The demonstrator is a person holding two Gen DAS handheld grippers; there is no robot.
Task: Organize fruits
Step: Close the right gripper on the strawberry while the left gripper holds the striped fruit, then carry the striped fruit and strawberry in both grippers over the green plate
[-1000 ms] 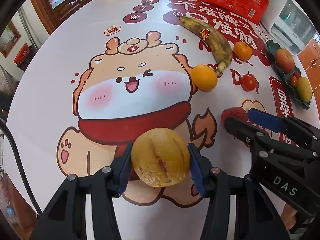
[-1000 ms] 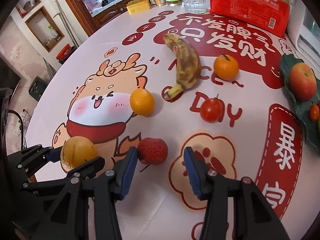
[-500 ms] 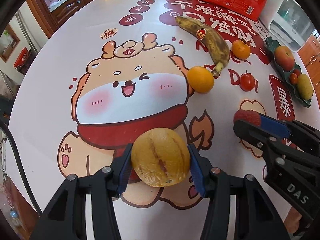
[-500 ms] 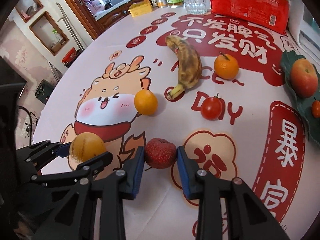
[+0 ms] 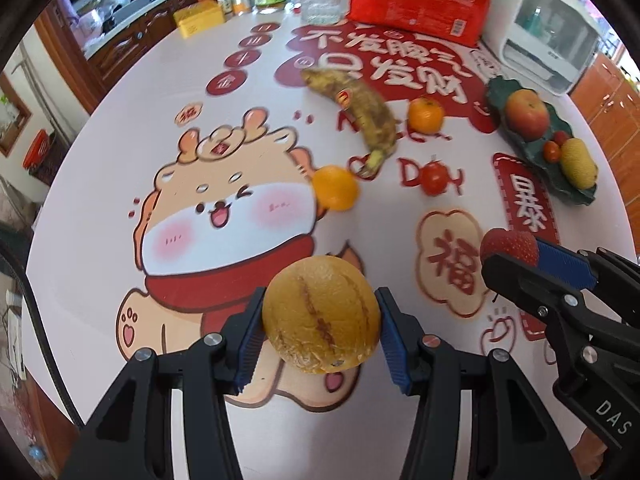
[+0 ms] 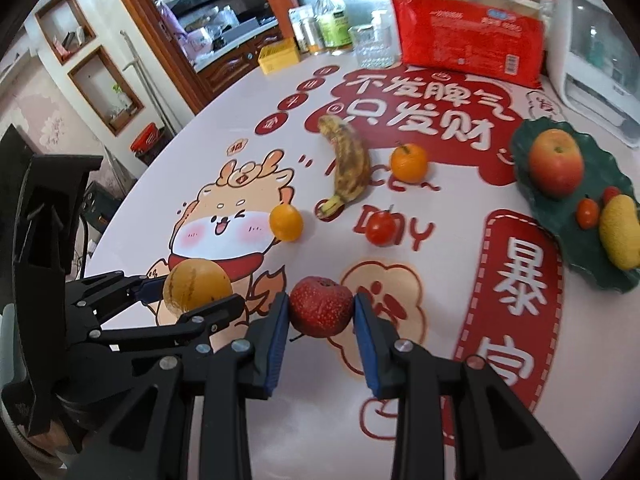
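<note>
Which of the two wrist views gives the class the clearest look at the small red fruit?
The right wrist view: the red fruit sits whole and centred between the right gripper pads. In the left wrist view only its top shows, behind that gripper's finger.

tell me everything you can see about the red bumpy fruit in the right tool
The red bumpy fruit is small, roundish and deep red, with a finely pebbled skin and a shallow dimple on top. A thin dark stem pokes out at its lower left. It looks whole and undamaged. The right tool is shut on it, one blue pad pressing each side. It appears lifted clear of the printed tablecloth. In the left wrist view only its top shows above the right tool's finger.
</note>
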